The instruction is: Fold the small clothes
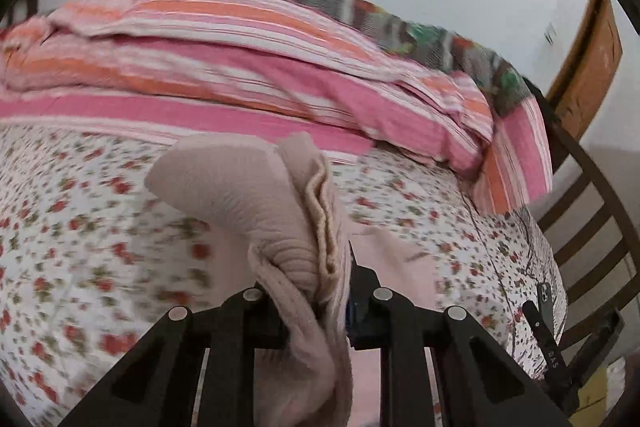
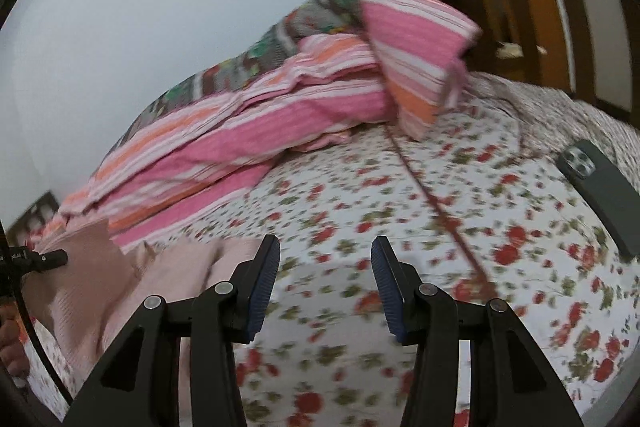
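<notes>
A pale pink ribbed knit garment [image 1: 276, 211] is bunched between the fingers of my left gripper [image 1: 332, 287], which is shut on it and lifts a fold above the floral bedsheet [image 1: 80, 211]. More of the garment lies flat on the sheet to the right. In the right wrist view the same garment [image 2: 92, 279] lies at the lower left. My right gripper [image 2: 325, 267] is open and empty over the sheet, to the right of the garment. The left gripper's tip [image 2: 44, 259] shows at the left edge.
A pink and orange striped quilt [image 1: 240, 67] is heaped along the far side of the bed. A dark phone [image 2: 600, 191] lies on the sheet at the right. A thin cord [image 2: 432, 207] runs across the sheet. A dark wooden bed frame [image 1: 588, 219] stands at the right.
</notes>
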`<state>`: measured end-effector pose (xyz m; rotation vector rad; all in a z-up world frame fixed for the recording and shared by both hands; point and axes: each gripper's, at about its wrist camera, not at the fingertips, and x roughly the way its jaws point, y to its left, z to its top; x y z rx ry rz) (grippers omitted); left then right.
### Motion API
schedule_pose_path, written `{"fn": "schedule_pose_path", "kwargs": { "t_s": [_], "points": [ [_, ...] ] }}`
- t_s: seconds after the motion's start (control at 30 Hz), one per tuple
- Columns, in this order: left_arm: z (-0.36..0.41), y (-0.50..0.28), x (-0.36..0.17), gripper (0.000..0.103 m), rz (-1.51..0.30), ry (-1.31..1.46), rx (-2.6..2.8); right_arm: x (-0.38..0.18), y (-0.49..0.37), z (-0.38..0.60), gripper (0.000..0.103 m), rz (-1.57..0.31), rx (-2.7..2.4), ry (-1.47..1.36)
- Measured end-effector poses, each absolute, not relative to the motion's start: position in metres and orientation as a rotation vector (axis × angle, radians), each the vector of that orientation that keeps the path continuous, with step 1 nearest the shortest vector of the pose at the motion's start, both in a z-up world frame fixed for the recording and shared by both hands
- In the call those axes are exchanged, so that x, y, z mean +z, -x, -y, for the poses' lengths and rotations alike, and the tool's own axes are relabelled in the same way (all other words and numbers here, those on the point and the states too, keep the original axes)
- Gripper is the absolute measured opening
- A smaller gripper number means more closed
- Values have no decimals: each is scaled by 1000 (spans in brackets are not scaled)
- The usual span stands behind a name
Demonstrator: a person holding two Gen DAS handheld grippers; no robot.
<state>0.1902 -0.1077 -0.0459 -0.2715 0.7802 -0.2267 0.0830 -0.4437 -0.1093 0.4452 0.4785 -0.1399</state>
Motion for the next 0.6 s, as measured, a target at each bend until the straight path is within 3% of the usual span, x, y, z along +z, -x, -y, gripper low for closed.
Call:
{"fn": "schedule_pose_path", "kwargs": {
  "t_s": [0.23, 0.27, 0.3, 0.37, 0.6],
  "points": [
    [241, -188, -107, 22, -910, 106, -315, -113, -76, 470, 48, -484, -156, -499],
    [251, -185, -117, 29, -911, 75, -325, -112, -75, 470, 48, -484, -152, -496],
    [254, -180, -118, 46, -879, 68, -359, -112, -76, 469, 48, -486, -139, -490],
    [253, -173, -110, 67, -845, 94, -479, -111, -76, 466, 48, -486, -119, -484],
    [173, -167, -77, 68, -757, 248, -551, -107, -87, 431, 55, -505, 52, -471]
  ]
}}
